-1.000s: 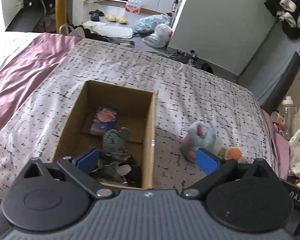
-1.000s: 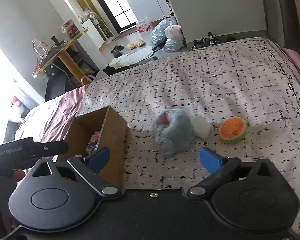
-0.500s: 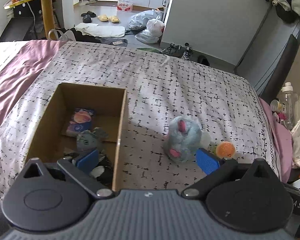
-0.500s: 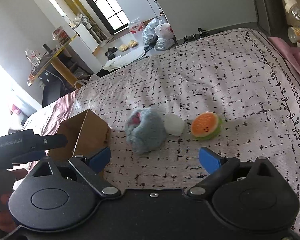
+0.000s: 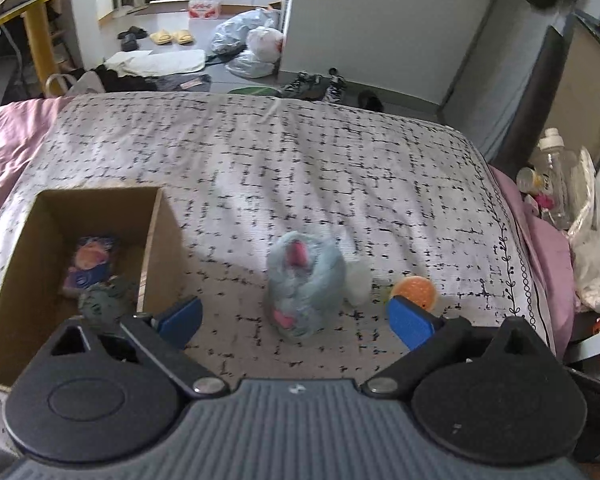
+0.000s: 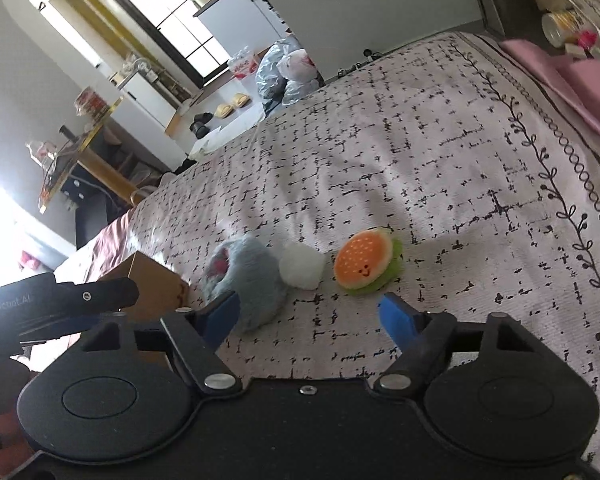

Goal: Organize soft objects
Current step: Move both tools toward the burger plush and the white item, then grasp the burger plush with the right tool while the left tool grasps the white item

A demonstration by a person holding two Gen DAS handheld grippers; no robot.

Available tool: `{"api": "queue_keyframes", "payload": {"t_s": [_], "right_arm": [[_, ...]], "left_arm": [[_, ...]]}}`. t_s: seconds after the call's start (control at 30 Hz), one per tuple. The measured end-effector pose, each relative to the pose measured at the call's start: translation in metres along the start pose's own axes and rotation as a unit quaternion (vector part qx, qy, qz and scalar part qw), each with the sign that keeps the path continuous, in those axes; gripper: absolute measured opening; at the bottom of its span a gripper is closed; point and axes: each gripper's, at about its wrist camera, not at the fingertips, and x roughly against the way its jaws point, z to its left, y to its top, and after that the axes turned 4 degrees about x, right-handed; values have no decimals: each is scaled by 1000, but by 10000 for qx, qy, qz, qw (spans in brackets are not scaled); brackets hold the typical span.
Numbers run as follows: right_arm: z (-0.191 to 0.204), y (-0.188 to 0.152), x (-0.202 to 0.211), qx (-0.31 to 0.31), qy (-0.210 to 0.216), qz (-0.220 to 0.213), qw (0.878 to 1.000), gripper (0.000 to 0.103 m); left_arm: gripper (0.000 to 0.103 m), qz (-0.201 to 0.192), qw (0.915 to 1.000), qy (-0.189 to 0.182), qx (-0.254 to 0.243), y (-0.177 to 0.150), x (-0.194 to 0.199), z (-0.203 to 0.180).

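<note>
A bed (image 5: pixel 340 168) with a black-flecked white cover fills both views. On it sits an open cardboard box (image 5: pixel 156 240) (a grey plush (image 5: pixel 104 304) lies inside). Beside the box lie a blue-grey plush (image 5: pixel 304 280), a white puff (image 6: pixel 302 266) touching it, and a burger plush (image 6: pixel 366 264). The left gripper (image 5: pixel 294 318) and right gripper (image 6: pixel 308 312) both gape wide, empty.

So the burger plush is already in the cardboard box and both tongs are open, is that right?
Not quite. The burger plush is not in the cardboard box; it lies on the bedspread beside the white plush, as the right wrist view shows. Both the left tongs and right tongs are open.
</note>
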Motion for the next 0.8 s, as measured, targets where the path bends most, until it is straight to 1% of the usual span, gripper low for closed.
{"api": "queue_keyframes", "payload": {"t_s": [0.03,0.1,0.17,0.23,0.33,0.4,0.47,0.53,0.63,0.8], "right_arm": [[-2,0,-2,-21,-6,-8,10000,74],[-6,2,-7,-15,-58,-2,10000,68],[-9,5,-12,-74,-30,-17,10000,65],[-13,7,-17,-150,-17,-37,9999,63],[-18,7,-23,-206,-44,-6,9998,60],[-22,7,-26,-255,-86,-2,9996,54],[-26,8,-29,-302,-155,-12,9994,54],[-30,10,-33,-361,-129,-16,9993,54],[-35,12,-38,-474,-70,-40,9988,52],[-42,16,-50,-584,-37,28,9983,48]], "left_arm": [[96,18,10000,-12,-42,1,-4,-4],[90,54,9999,-51,-70,3,-11,-11],[78,114,9999,-92,-55,5,-19,-16],[69,181,9998,-123,-29,8,-28,-22],[63,246,9995,-184,-41,13,-39,-31],[58,255,9994,-224,-88,16,-46,-38],[49,294,9991,-281,-142,18,-54,-45],[43,374,9986,-331,-157,22,-63,-51],[39,422,9980,-396,-245,27,-73,-60],[38,545,9961,-475,-508,34,-93,-74]]}}
